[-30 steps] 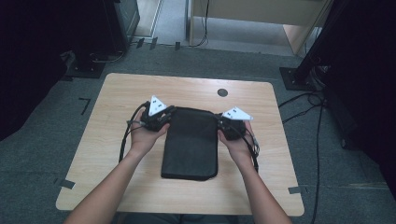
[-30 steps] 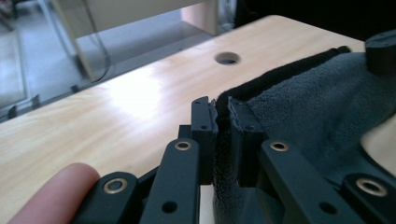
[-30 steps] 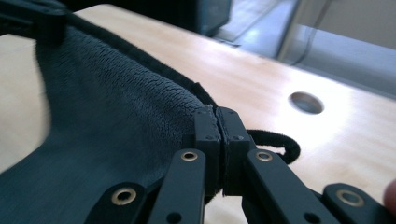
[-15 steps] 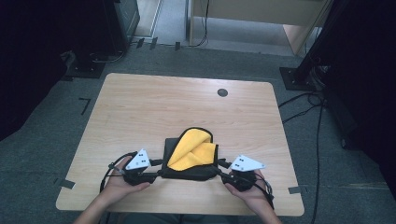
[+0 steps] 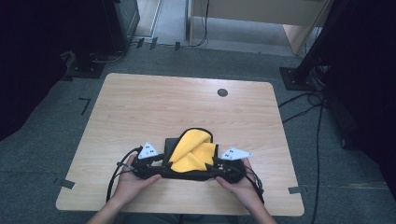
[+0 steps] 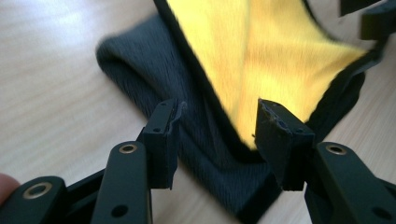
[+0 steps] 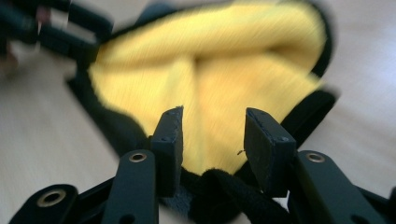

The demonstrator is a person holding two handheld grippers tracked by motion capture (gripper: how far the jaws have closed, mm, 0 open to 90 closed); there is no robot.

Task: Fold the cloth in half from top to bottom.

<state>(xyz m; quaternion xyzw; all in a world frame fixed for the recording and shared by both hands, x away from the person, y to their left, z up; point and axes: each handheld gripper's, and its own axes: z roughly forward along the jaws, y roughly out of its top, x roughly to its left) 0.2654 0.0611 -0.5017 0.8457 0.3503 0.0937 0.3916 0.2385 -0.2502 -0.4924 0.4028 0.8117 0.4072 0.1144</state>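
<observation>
Both tongs, left (image 6: pixel 217 135) and right (image 7: pixel 212 140), have just been opening; each stands half open astride the folded black-and-yellow cloth (image 5: pixel 191 154), gripping nothing.

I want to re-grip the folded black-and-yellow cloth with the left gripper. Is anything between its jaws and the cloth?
Nothing visible is. The left gripper has just been opening, and its jaws now stand apart right at the cloth, whose black near edge lies between them with no pad pressing. Only bare table surrounds it.
</observation>
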